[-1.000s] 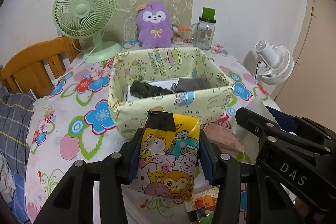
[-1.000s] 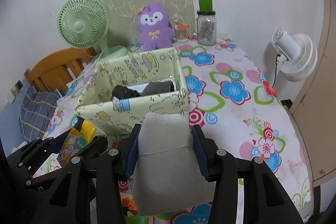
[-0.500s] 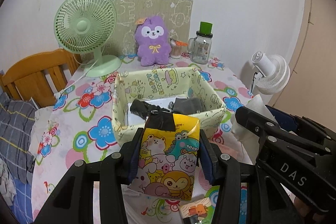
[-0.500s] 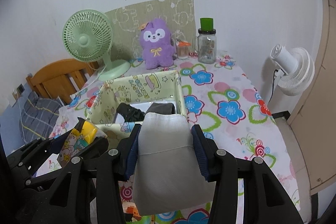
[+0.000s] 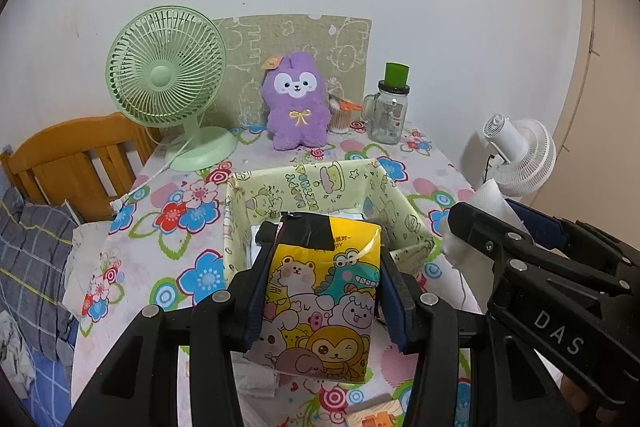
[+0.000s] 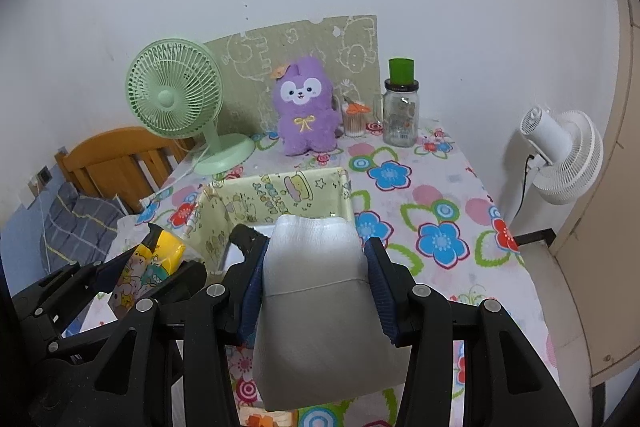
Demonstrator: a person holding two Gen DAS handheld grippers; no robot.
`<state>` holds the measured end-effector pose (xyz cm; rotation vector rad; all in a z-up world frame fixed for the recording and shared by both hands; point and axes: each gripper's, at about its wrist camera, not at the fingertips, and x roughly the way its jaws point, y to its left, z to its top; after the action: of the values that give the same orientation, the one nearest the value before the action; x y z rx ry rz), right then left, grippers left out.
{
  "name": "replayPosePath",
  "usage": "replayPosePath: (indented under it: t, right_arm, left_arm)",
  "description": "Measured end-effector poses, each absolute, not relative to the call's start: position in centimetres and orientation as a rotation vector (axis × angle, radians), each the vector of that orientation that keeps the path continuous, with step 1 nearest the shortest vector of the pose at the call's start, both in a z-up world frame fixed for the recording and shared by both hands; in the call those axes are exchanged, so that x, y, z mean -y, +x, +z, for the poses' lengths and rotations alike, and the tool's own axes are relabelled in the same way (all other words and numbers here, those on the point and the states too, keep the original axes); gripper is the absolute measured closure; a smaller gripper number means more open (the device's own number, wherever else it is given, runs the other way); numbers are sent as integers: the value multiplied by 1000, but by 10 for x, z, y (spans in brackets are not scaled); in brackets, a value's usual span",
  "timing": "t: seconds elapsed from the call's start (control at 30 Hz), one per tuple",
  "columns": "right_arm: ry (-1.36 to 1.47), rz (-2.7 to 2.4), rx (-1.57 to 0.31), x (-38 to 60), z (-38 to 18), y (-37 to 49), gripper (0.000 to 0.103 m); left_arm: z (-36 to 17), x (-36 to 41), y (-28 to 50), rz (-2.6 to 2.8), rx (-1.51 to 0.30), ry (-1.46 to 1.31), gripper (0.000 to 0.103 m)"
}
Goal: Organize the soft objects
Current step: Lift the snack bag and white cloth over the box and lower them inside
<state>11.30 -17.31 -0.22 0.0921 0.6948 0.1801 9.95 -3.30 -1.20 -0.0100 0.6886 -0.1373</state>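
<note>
Lifted higher than a second ago, both packs now above the near rim of the fabric box (image 5: 320, 183), more of the floral tablecloth (image 6: 440, 195) visible beyond. Left gripper (image 5: 324, 291) clamped on the yellow cartoon tissue pack (image 5: 320, 307); right gripper (image 6: 316, 291) clamped on the plain white pack (image 6: 320, 307), side by side. Open cloth right of the box; green fan (image 5: 166, 79), purple plush toy (image 5: 296, 107) and jar (image 5: 390, 111) along the far edge.
</note>
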Motion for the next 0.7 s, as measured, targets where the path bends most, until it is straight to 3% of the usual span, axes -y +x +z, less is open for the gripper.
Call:
replayPosePath:
  t: [0.7]
  right_arm:
    - [76, 184, -726, 169, -11, 166, 52]
  left_arm:
    - [-22, 31, 153, -147, -738, -11, 53]
